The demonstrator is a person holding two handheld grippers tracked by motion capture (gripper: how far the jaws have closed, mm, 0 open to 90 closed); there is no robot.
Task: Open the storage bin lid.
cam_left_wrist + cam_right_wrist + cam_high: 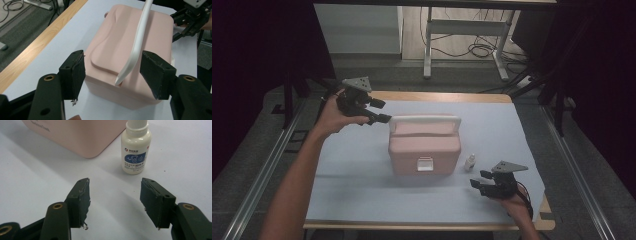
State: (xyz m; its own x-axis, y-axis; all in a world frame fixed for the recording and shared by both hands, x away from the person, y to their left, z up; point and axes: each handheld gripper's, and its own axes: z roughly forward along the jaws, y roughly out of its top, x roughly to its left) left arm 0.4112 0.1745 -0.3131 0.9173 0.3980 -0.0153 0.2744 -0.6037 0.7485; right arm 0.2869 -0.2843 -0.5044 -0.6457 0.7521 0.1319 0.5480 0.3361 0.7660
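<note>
The counter has a light wooden edge and is covered with a pale blue-white sheet. Around it the floor is grey carpet. Metal rails run along both sides of the counter. Behind it stands a white table frame on a lighter floor, with black cables lying under it. A white cabinet stands to the left. Dark curtains close both sides, and the room is dim.

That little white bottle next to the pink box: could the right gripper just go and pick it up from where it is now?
Probably yes. The right gripper has its jaws open and aimed at the bottle, which stands upright just ahead with bare table between. The pink box sits close on one side but apart from it.
</note>
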